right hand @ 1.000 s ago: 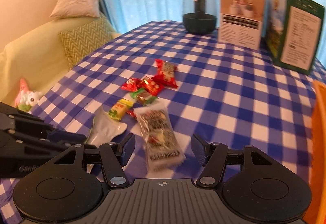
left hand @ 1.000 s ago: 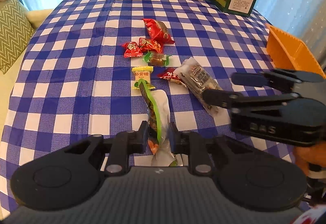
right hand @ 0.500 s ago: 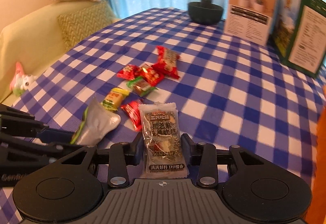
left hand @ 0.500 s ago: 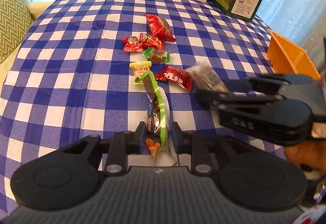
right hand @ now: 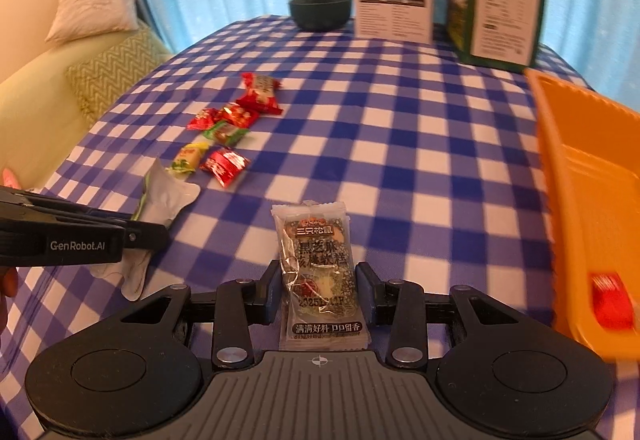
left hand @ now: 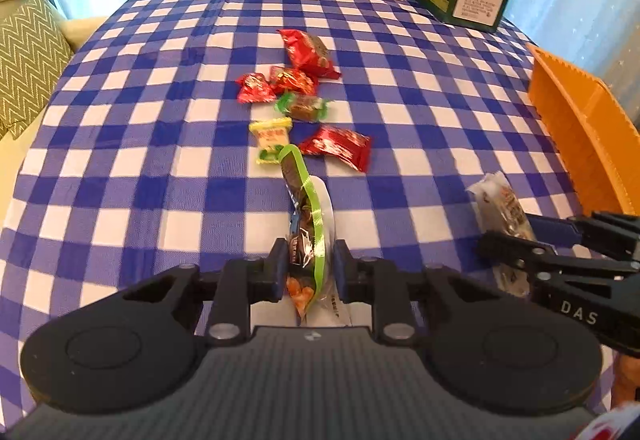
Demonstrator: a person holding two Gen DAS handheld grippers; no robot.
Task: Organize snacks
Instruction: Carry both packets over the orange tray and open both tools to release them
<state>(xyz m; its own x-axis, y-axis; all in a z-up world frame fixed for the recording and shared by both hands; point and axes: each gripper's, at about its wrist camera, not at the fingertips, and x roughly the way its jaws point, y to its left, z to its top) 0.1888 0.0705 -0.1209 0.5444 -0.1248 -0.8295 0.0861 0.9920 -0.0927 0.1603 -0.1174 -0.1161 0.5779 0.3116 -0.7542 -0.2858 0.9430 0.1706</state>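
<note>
The right gripper [right hand: 316, 294], open a second ago, now clamps the clear sesame-cake packet [right hand: 318, 272] beside the orange plastic tray [right hand: 576, 168], ready for dropping in, while the left gripper [left hand: 306, 272] stays clamped on the green-edged clear snack pouch [left hand: 308, 224].

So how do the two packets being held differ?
The green-edged packet in the left hand-held gripper is pinched edge-on, while the clear sesame packet in the right hand-held gripper faces flat, its black print readable. Both are lifted off the checked tablecloth.
</note>
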